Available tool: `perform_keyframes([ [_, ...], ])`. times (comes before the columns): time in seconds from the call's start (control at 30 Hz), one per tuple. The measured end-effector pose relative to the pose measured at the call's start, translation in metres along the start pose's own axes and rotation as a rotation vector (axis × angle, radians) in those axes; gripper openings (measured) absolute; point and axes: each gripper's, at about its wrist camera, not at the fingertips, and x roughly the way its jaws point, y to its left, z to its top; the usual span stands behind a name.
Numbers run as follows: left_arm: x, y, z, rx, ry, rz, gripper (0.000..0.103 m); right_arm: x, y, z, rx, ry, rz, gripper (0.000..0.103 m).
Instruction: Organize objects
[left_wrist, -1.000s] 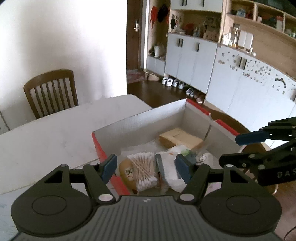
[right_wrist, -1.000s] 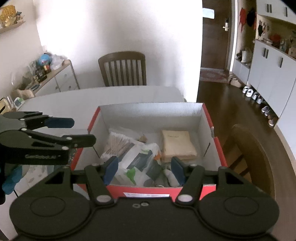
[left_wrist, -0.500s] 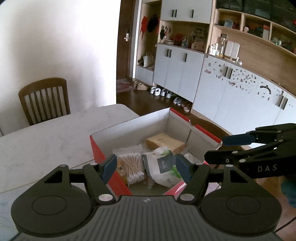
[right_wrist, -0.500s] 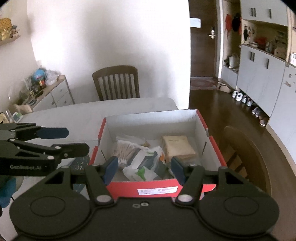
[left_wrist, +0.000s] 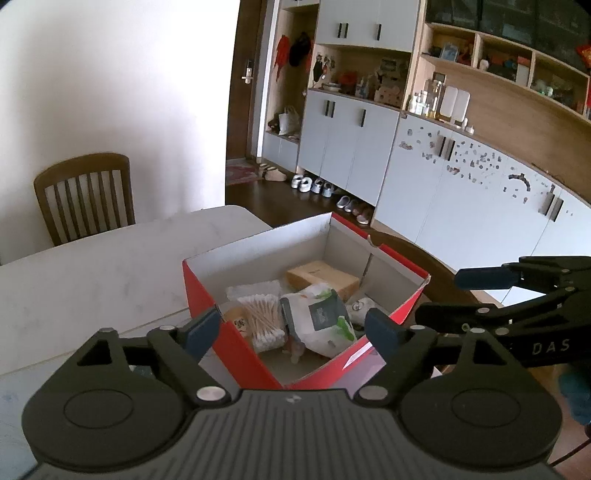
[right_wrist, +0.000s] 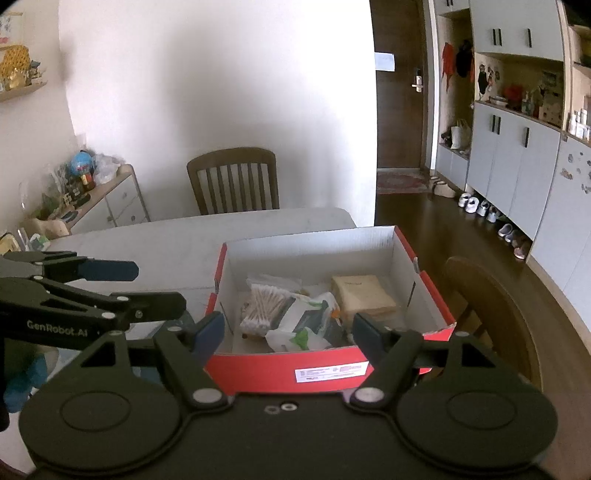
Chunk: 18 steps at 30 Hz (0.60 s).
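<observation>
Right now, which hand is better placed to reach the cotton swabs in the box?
Left, probably. The cotton swabs lie by the box wall beside the left tongs, which are opening and empty; the right tongs face the box's middle.

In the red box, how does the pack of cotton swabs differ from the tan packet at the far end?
The cotton swabs show many thin pale sticks through a clear wrap; the tan packet is opaque and plain, with a small dark print.
The swabs lie toward the left side of the red box; the tan packet lies toward the right side.
A white and green pouch lies against the swabs; it seems to stop short of the tan packet.
Both rest inside the box, untouched by either gripper.
</observation>
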Motion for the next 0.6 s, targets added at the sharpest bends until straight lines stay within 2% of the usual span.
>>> perform_keyframes([
  [0.03, 0.0, 0.001, 0.0, 0.0, -0.002, -0.002, 0.097, -0.001, 0.0, 0.0, 0.005, -0.001, 0.002, 0.08],
  [0.1, -0.003, 0.003, -0.002, -0.004, -0.009, -0.006, 0.103, -0.002, 0.0, -0.001, 0.016, -0.009, 0.001, 0.083],
  [0.23, -0.006, 0.005, -0.003, -0.009, -0.014, -0.013, 0.103, -0.004, 0.0, -0.005, 0.036, -0.009, 0.004, 0.087],
  [0.6, -0.009, 0.004, -0.001, -0.012, -0.028, -0.024, 0.103, -0.006, 0.003, -0.011, 0.067, -0.009, -0.001, 0.088],
])
